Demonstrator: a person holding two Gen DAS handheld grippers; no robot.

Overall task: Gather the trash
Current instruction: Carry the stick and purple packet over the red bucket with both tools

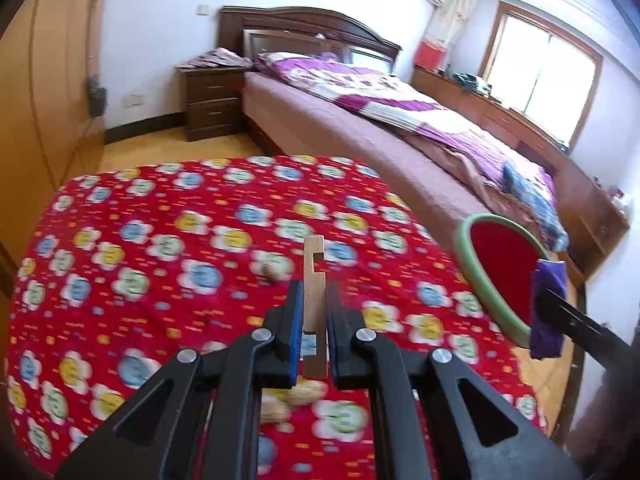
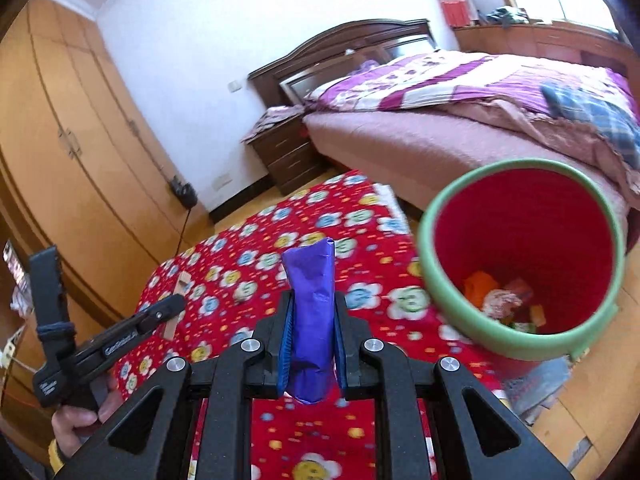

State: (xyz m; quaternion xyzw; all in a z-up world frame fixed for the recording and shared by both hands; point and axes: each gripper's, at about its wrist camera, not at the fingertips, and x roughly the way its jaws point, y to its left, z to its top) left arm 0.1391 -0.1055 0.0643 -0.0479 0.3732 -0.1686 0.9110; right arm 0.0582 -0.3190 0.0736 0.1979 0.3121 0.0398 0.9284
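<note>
My left gripper (image 1: 314, 292) is shut on a notched wooden block (image 1: 313, 268), held upright above the red flowered tablecloth (image 1: 160, 240). My right gripper (image 2: 314, 300) is shut on a crumpled purple wrapper (image 2: 312, 304), above the table and left of the red bin with a green rim (image 2: 520, 336). The bin holds several scraps of trash (image 2: 500, 300). In the left wrist view the bin (image 1: 476, 280) stands at the right, with the right gripper and purple wrapper (image 1: 548, 304) over its near edge. The left gripper (image 2: 176, 304) with the wooden block (image 2: 182, 284) shows at the left of the right wrist view.
Peanut shells (image 1: 304, 394) lie on the cloth under my left gripper, and another shell (image 1: 272, 272) lies further on. A bed (image 1: 360, 120) with a purple quilt stands beyond the table, a nightstand (image 1: 212, 100) beside it, and wardrobes (image 2: 60, 140) at the left.
</note>
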